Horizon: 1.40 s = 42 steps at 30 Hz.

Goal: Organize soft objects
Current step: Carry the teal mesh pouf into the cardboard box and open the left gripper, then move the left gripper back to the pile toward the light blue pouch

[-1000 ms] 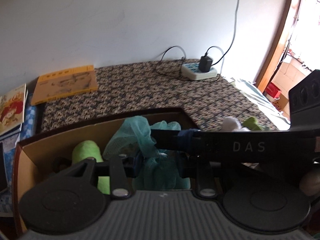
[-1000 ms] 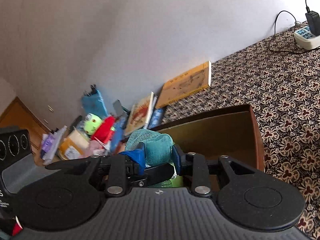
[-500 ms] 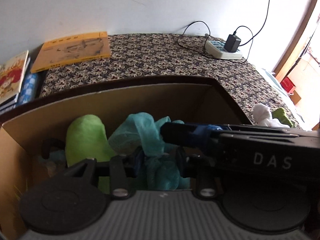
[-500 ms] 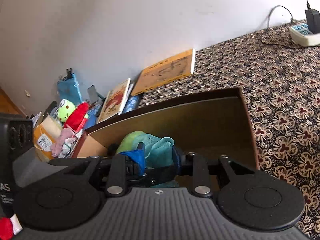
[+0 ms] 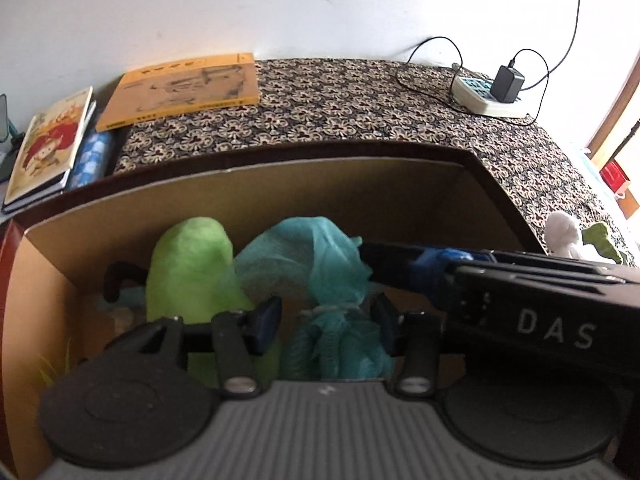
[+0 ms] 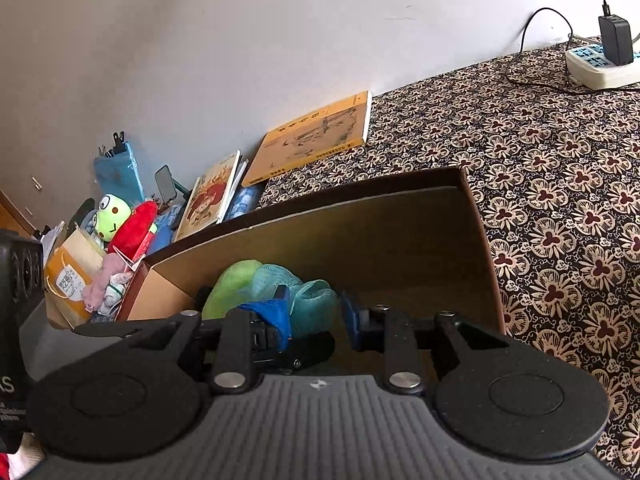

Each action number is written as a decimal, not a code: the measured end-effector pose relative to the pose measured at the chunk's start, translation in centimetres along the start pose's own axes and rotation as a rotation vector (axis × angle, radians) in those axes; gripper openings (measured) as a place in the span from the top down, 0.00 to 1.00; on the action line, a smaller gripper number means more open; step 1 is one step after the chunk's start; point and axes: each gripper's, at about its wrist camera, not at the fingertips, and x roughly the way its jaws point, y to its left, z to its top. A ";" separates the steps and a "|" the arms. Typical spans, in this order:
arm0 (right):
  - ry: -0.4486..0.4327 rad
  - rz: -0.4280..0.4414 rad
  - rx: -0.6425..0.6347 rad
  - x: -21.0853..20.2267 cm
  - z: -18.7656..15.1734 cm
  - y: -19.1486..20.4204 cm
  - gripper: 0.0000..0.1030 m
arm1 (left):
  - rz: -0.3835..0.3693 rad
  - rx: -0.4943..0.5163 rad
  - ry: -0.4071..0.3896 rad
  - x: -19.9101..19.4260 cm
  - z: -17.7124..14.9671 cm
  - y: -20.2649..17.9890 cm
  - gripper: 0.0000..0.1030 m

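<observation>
Teal mesh sponge [image 5: 320, 292] sat inside the box [image 5: 256, 188] between our left gripper [image 5: 326, 320], fingers wide after release, we judged. From the right, our right gripper [image 6: 316, 316] stood parted just before it.

One cardboard box [image 5: 256, 184] was seen at the centre, and two soft things were counted inside it: one lime-green plush [image 5: 188, 264] and one teal mesh bath pouf [image 5: 320, 276]. Two more soft items, one white [image 5: 564, 234] and one olive green [image 5: 602, 238], were counted at three o'clock on the patterned cloth [image 5: 360, 100]. Two books were counted at ten o'clock: one yellow [image 5: 180, 88], one illustrated [image 5: 50, 140]. One power strip [image 5: 486, 94] with one black adapter [image 5: 507, 84] was seen at one o'clock. Two grippers were counted, the left [image 5: 326, 316] and the right [image 6: 314, 314]. One frog plush [image 6: 112, 216] and one red plush [image 6: 136, 228] were counted at nine o'clock in the right wrist view.
</observation>
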 end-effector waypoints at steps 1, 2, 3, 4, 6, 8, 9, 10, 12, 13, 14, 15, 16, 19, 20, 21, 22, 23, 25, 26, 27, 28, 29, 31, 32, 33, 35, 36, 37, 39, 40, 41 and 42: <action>-0.001 -0.004 -0.003 0.0 0.0 0.1 0.90 | 0.004 -0.003 0.000 0.0 0.0 0.0 0.48; -0.001 -0.009 -0.005 0.0 0.0 0.1 0.90 | 0.009 -0.004 0.000 0.0 0.0 0.0 0.47; -0.002 -0.010 -0.005 0.0 -0.1 0.2 0.90 | 0.017 -0.006 -0.001 0.0 0.0 0.0 0.46; -0.003 -0.009 -0.004 0.0 0.0 0.1 0.90 | 0.027 -0.009 -0.003 0.0 -0.1 0.0 0.45; -0.014 -0.007 0.001 -0.2 -0.1 0.0 0.90 | 0.062 -0.024 -0.009 -0.1 -0.1 0.1 0.42; -0.028 -0.009 0.001 -0.4 -0.2 0.1 0.89 | 0.086 -0.035 -0.008 -0.1 0.0 0.1 0.37; -0.029 -0.007 -0.001 -0.4 -0.2 0.1 0.89 | 0.092 -0.036 -0.007 -0.2 0.0 0.1 0.37; -0.027 -0.003 -0.002 -0.5 -0.2 0.1 0.89 | 0.088 -0.034 -0.004 -0.1 0.0 0.1 0.37; -0.027 0.003 -0.003 -0.5 -0.2 0.1 0.88 | 0.081 -0.029 0.000 0.0 0.0 0.2 0.37; -0.024 0.004 -0.004 -0.4 -0.2 0.2 0.88 | 0.079 -0.026 0.002 0.0 0.0 0.2 0.37; -0.021 0.005 -0.004 -0.4 -0.2 0.2 0.88 | 0.075 -0.022 0.005 0.0 0.1 0.2 0.37; -0.020 0.006 -0.004 -0.4 -0.2 0.2 0.88 | 0.072 -0.021 0.007 0.0 0.1 0.2 0.37; -0.021 0.008 -0.003 -0.4 -0.2 0.2 0.88 | 0.070 -0.019 0.008 0.0 0.1 0.2 0.36; -0.020 0.018 -0.003 -0.4 -0.2 0.2 0.88 | 0.070 -0.016 0.004 0.0 0.0 0.1 0.36; -0.021 0.019 -0.003 -0.4 -0.2 0.2 0.88 | 0.072 -0.015 0.003 -0.1 0.0 0.1 0.36; -0.023 0.019 -0.003 -0.4 -0.2 0.2 0.88 | 0.075 -0.014 0.001 -0.1 0.0 0.1 0.36; -0.024 0.019 -0.002 -0.4 -0.2 0.2 0.88 | 0.077 -0.013 0.001 -0.1 0.1 0.0 0.36; -0.025 0.019 -0.002 -0.4 -0.2 0.3 0.88 | 0.079 -0.012 0.001 -0.1 0.1 0.0 0.36; -0.026 0.020 -0.002 -0.5 -0.3 0.3 0.88 | 0.084 -0.006 0.001 -0.1 0.1 0.0 0.36; -0.027 0.023 -0.002 -0.5 -0.3 0.3 0.88 | 0.090 -0.002 -0.002 -0.1 0.1 -0.1 0.36; -0.032 0.026 0.000 -0.6 -0.3 0.3 0.88 | 0.096 0.002 -0.011 -0.3 0.1 -0.1 0.36; -0.039 0.029 0.003 -0.7 -0.3 0.3 0.88 | 0.103 0.009 -0.024 -0.5 0.0 -0.2 0.36; -0.043 0.033 0.007 -0.7 -0.4 0.2 0.88 | 0.107 0.013 -0.038 -0.6 0.0 -0.3 0.36; -0.047 0.040 0.015 -0.8 -0.4 0.2 0.88 | 0.116 0.012 -0.059 -0.9 -0.1 -0.3 0.36; -0.051 0.041 0.018 -0.9 -0.5 0.2 0.88 | 0.121 0.001 -0.058 -0.9 -0.1 -0.2 0.36; -0.055 0.040 0.019 -1.0 -0.5 0.2 0.88 | 0.122 -0.013 -0.056 -0.9 0.0 0.0 0.36; -0.073 0.033 0.024 -1.2 -0.6 0.2 0.87 | 0.129 -0.042 -0.059 -0.9 0.1 0.4 0.36; -0.079 0.034 0.027 -1.2 -0.6 0.3 0.87 | 0.131 -0.048 -0.063 -0.9 0.1 0.4 0.36; -0.083 0.035 0.029 -1.3 -0.7 0.3 0.87 | 0.132 -0.048 -0.068 -1.0 0.1 0.4 0.36; -0.094 0.032 0.025 -1.5 -0.8 0.4 0.87 | 0.134 -0.044 -0.075 -1.0 0.1 0.4 0.36; -0.101 0.033 0.022 -1.5 -0.8 0.4 0.87 | 0.129 -0.039 -0.079 -1.1 0.1 0.4 0.36; -0.107 0.035 0.019 -1.6 -0.8 0.5 0.87 | 0.131 -0.038 -0.083 -1.1 0.1 0.4 0.36; -0.113 0.039 0.017 -1.6 -0.8 0.5 0.87 | 0.135 -0.039 -0.087 -1.2 0.1 0.4 0.36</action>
